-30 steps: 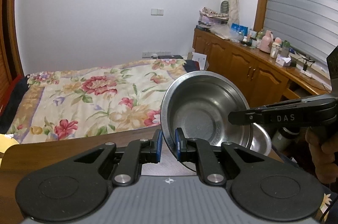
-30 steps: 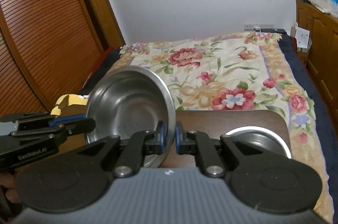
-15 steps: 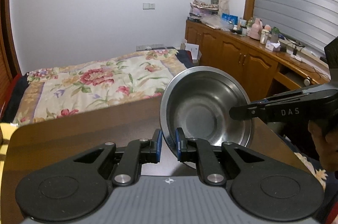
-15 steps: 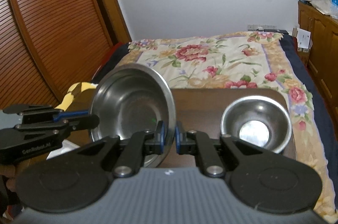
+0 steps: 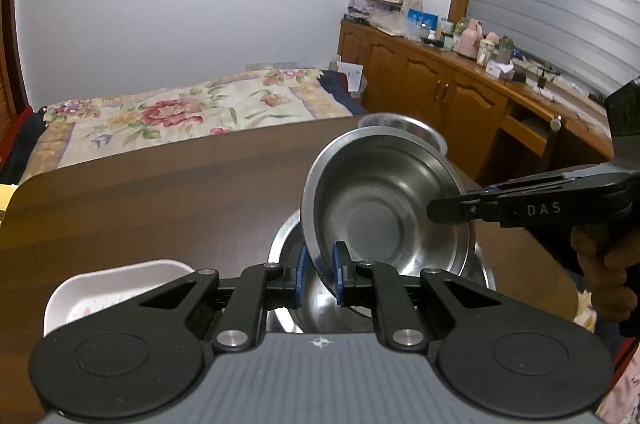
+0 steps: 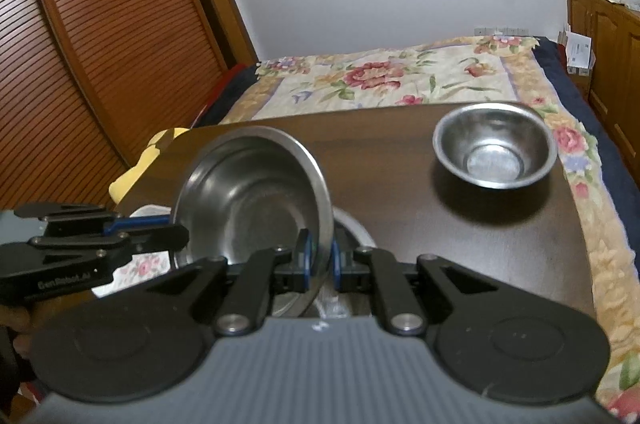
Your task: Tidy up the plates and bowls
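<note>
Both grippers hold one medium steel bowl (image 5: 384, 200) by opposite sides of its rim, tilted, just above a larger steel bowl (image 5: 288, 244) on the dark wooden table (image 5: 160, 192). My left gripper (image 5: 319, 274) is shut on the near rim; my right gripper (image 6: 319, 262) is shut on the other side of the same bowl (image 6: 248, 196). The larger bowl shows under it in the right wrist view (image 6: 356, 228). A small steel bowl (image 6: 494, 152) stands apart at the table's far right. A white floral dish (image 5: 116, 288) lies at the near left.
A bed with a floral cover (image 6: 400, 80) lies beyond the table. Wooden cabinets with bottles and clutter (image 5: 460, 72) run along the right wall. A slatted wooden door (image 6: 100, 44) is at the left. A yellow object (image 6: 136, 168) sits past the table's left edge.
Both grippers have lowered the held bowl from up in the air down to just above the larger bowl. The table, white dish and larger bowl have come into view.
</note>
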A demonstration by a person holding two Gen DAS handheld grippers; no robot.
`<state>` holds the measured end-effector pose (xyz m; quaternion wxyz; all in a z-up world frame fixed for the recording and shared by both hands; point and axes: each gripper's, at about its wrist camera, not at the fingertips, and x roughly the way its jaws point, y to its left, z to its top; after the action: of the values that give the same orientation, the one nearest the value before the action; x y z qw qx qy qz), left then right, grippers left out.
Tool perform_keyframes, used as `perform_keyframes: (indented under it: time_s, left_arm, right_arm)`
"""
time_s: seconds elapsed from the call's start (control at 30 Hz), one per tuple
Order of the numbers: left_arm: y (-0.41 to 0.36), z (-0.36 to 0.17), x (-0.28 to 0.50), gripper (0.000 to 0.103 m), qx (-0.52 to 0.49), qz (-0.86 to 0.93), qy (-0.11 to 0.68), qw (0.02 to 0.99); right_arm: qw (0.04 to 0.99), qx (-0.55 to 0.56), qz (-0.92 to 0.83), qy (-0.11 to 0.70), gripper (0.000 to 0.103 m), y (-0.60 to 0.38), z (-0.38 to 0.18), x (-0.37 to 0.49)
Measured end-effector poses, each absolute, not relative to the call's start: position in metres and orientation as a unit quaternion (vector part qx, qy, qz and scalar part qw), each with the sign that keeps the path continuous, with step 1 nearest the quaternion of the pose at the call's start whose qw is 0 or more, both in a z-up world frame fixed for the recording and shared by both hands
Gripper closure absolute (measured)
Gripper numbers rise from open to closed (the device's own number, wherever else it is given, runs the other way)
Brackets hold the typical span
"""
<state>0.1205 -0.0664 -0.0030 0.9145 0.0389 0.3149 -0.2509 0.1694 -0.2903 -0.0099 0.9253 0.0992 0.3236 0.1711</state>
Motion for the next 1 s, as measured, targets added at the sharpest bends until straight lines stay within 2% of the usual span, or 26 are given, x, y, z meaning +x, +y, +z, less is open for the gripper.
perform_keyframes:
  time_s: [0.67, 1.0]
  left_arm:
    - [-0.078, -0.031, 0.108, 0.086, 0.100, -0.223, 0.310, 0.919]
    - [-0.085, -0.038, 0.108, 0.087, 0.112, -0.209, 0.303, 0.923]
  right_arm:
    - [0.935, 0.060, 0.156, 0.312, 0.091, -0.280, -0.038, 0.155]
    - [0.944, -0.009, 0.147, 0.296, 0.090, -0.268, -0.037, 0.147]
